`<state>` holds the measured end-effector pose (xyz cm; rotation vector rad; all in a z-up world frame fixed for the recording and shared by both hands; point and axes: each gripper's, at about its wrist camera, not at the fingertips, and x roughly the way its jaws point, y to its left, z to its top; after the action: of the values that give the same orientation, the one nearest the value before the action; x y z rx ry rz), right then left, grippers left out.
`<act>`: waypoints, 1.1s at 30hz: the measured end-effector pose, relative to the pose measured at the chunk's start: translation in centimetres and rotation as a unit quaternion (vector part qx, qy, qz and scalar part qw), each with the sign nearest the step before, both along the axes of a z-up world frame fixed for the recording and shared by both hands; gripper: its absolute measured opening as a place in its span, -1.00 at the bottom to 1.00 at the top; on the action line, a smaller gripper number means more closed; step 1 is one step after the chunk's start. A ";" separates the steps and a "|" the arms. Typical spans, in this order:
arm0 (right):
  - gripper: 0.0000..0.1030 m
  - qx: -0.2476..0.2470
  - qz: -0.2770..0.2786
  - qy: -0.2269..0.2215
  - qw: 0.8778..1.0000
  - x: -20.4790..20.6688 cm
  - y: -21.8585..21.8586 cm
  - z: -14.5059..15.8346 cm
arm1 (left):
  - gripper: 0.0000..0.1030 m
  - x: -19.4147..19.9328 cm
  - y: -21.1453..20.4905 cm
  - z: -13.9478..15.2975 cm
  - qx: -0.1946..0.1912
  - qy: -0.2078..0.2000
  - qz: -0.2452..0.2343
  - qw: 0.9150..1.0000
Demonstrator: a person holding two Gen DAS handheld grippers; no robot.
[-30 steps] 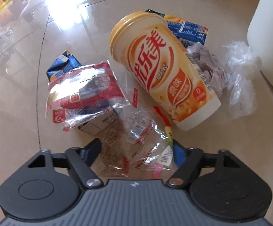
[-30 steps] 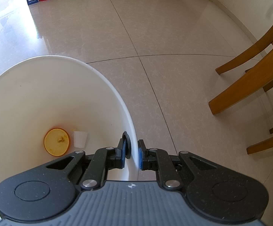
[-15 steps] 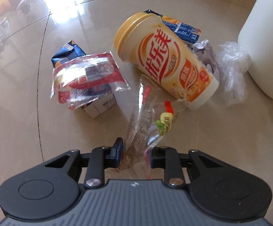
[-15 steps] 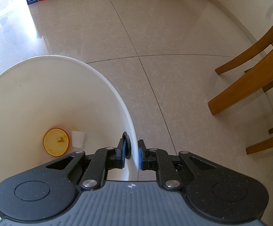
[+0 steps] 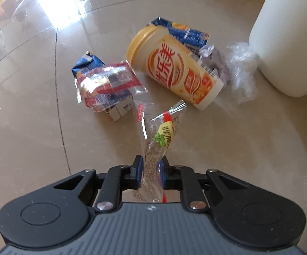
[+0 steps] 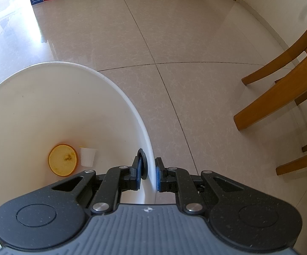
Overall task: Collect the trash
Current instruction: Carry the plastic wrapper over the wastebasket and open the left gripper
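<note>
Trash, one clear wrapper [image 5: 153,148], pinched in left gripper [image 5: 150,171] jaws above floor [image 5: 36,127], probably for carrying to white bin [image 6: 119,93], rim clamped by right gripper [image 6: 148,175] jaws, seemingly to steady.

Your left tool [image 5: 150,171] & right tool [image 6: 148,173] look the same. Each has a grey ribbed plate at the bottom w/ a tiny white mark in the middle. On each side sits a big black round part w/ a ring pressed into it. Black arms w/ shiny silver screws reach in to 2 short black fingers [image 5: 136,170]. The fingers have blue pads [image 6: 159,174] on the inside.
</note>
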<state>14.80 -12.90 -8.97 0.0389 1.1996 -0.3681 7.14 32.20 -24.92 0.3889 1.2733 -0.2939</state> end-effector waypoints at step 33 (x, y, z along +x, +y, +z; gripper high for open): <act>-0.69 -0.002 -0.003 0.002 1.000 0.1 0.3 -0.1 | -0.70 3.6 -28.3 22.4 -0.130 -0.055 -0.272 0.952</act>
<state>14.91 -12.61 -9.03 0.0374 1.2034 -0.3754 10.74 3.92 -2.48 0.5179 0.9830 -0.8861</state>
